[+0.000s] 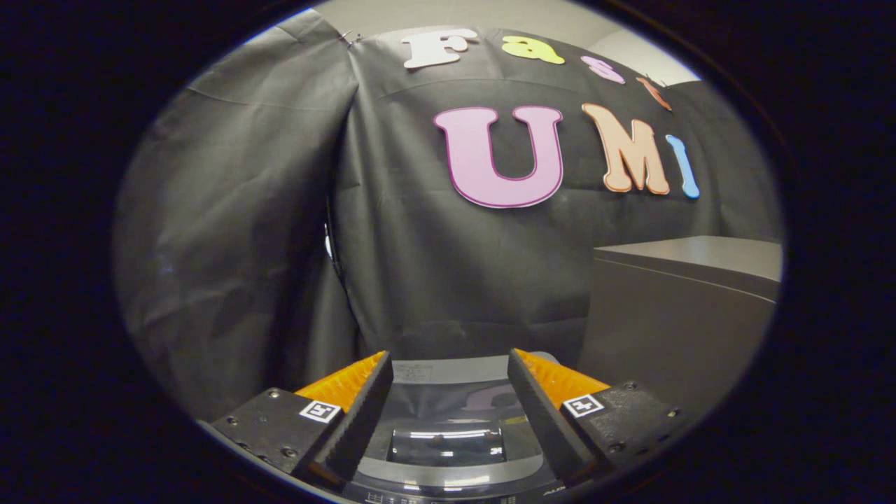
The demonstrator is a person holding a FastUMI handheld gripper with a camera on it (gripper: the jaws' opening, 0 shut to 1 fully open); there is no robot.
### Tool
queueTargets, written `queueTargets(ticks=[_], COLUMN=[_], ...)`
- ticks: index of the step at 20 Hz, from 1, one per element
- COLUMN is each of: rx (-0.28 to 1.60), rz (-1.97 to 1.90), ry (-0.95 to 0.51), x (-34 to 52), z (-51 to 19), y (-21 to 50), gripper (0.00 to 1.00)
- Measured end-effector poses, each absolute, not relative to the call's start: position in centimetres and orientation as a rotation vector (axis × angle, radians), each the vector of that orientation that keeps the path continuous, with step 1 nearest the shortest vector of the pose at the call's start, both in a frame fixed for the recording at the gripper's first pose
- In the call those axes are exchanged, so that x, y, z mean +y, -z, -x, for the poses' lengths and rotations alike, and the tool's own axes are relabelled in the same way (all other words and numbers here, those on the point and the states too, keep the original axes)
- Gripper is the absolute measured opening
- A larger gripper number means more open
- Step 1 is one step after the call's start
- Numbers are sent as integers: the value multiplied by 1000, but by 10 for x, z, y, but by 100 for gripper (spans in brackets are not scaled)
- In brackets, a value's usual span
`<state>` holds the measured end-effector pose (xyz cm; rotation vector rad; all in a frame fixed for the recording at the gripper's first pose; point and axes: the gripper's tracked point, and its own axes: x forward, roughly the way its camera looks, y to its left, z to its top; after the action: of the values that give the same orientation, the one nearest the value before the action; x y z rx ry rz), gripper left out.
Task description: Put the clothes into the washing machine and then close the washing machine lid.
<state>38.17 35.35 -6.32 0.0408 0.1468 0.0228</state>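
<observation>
The gripper point(448, 392) rides nearest, its 2 fingers point(360, 413) spread wide apart with nothing between them but open air; they grip nothing.

Directly below and between the fingers lies the washing machine point(448, 483), seen from above. Its lid point(448, 444) is a dark glossy panel with a clear window that mirrors the ceiling lights, and it appears to lie flat and closed, though the fingers hide its side edges. A strip of small markings, probably the control panel, sits at the machine's nearest edge. The pale band at the far edge of the lid looks like the rear of the machine's top.

No clothes can be pointed to here, so where they lie cannot be told. Judging by the task, a garment will be light, limp and easy to bunch: best pinched at a thick fold or gathered ridge, so both fingers bite cloth and it does not slide out. It will drape and trail, so it needs lifting well clear of the machine's rim.

The lid is the opposite: stiff, smooth and likely slippery, hinged probably at the far edge. Its front lip seems the place to hold or press, not the window.

To the right beyond the fingers stands a grey cabinet point(672, 315) with a flat top. Farthest is the black cloth wall point(231, 231).
</observation>
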Motion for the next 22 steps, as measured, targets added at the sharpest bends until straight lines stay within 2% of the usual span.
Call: queueTargets(ticks=[16,22], rx=[179,193], rz=[-1,20], ry=[20,-47], x=[325,335], z=[-298,-254], y=[53,41], gripper=[99,99])
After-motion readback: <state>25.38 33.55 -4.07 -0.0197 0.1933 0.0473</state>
